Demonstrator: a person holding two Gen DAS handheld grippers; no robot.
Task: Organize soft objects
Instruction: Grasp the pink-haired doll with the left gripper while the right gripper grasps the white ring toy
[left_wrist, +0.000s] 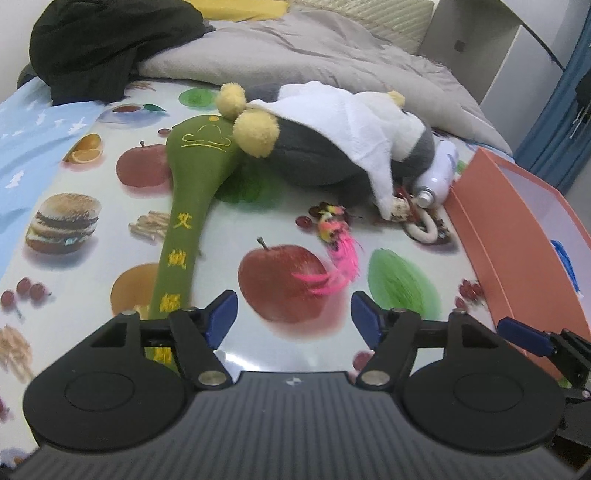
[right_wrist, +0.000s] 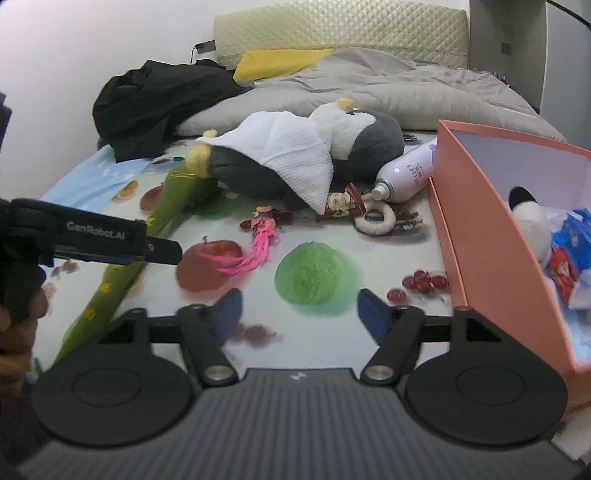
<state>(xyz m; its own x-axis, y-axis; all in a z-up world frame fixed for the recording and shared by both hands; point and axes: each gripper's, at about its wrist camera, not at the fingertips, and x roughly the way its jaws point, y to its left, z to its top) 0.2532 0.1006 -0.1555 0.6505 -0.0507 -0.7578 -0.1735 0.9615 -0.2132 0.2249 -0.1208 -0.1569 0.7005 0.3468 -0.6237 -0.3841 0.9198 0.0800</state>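
On the fruit-printed sheet (left_wrist: 229, 229) both grippers hang low with nothing between their blue pads — the left gripper (left_wrist: 293, 317) spread wide over a printed red apple, the right gripper (right_wrist: 299, 314) just as wide over a printed green fruit. Ahead of them lies the pile of soft things: a grey penguin plush (left_wrist: 314, 155) on its side, a white towel (left_wrist: 351, 125) draped across its body, its yellow feet touching the head of a long green cloth mallet (left_wrist: 188, 192) embroidered with yellow characters, which runs back toward the left gripper. Nearer in, a small pink feather toy (left_wrist: 338, 243) sits alone on the sheet, just beyond the left pads. Beside the towel's corner there's a little doll (right_wrist: 341, 203) with a white ring (right_wrist: 375, 218) against it, and a white spray can (right_wrist: 406, 173) lies tipped between the penguin and the orange box (right_wrist: 491, 236). That box stands at the right edge, already holding a black-and-white plush (right_wrist: 528, 218) and some blue and red cloth. At the back — a rumpled grey duvet (right_wrist: 388, 88) and black clothing (right_wrist: 155, 107).
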